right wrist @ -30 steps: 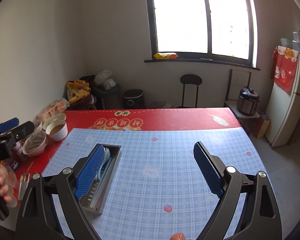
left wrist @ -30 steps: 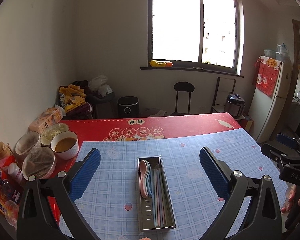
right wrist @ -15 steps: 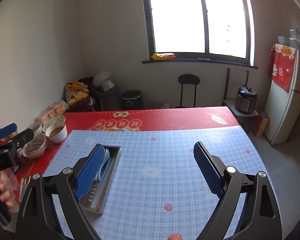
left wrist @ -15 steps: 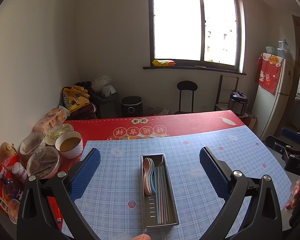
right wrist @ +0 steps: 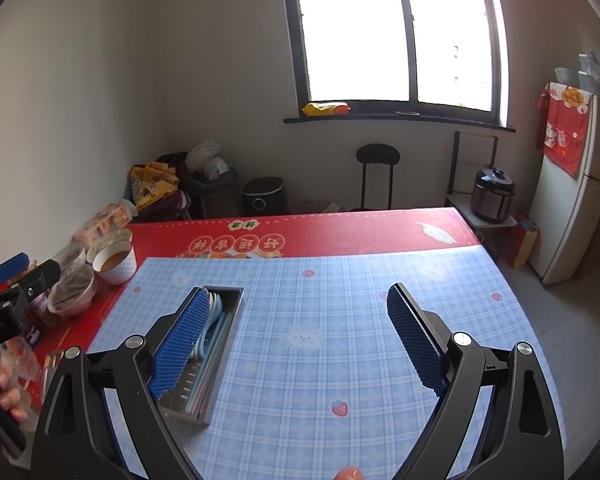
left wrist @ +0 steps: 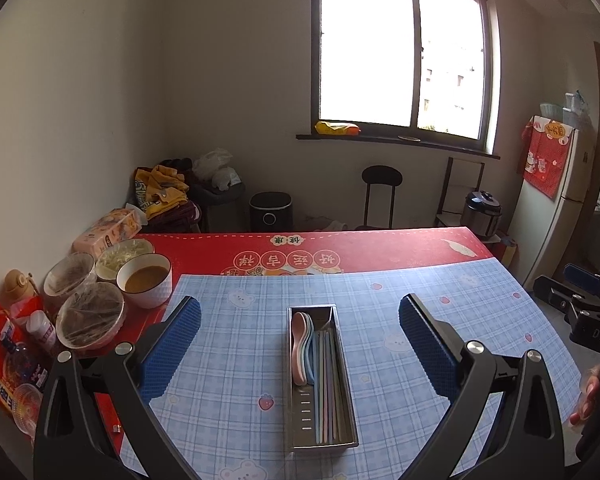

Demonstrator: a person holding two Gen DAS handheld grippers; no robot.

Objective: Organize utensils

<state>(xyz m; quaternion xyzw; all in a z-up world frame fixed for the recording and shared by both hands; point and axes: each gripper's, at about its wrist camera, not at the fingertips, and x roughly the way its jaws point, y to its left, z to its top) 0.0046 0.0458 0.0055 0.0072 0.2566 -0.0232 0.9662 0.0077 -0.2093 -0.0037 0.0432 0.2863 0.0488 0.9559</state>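
Left hand-held gripper [left wrist: 300,332] released, jaws wide, nothing held, hovering above the metal tray [left wrist: 346,416]. Right hand-held gripper [right wrist: 294,320] also released, empty, tray to its left. Tray lies on the blue checked cloth [left wrist: 236,360] on the desk [left wrist: 380,246], holding spoons [left wrist: 300,344] and chopsticks [left wrist: 327,392]. Bowls [left wrist: 144,284] near desk's left edge.
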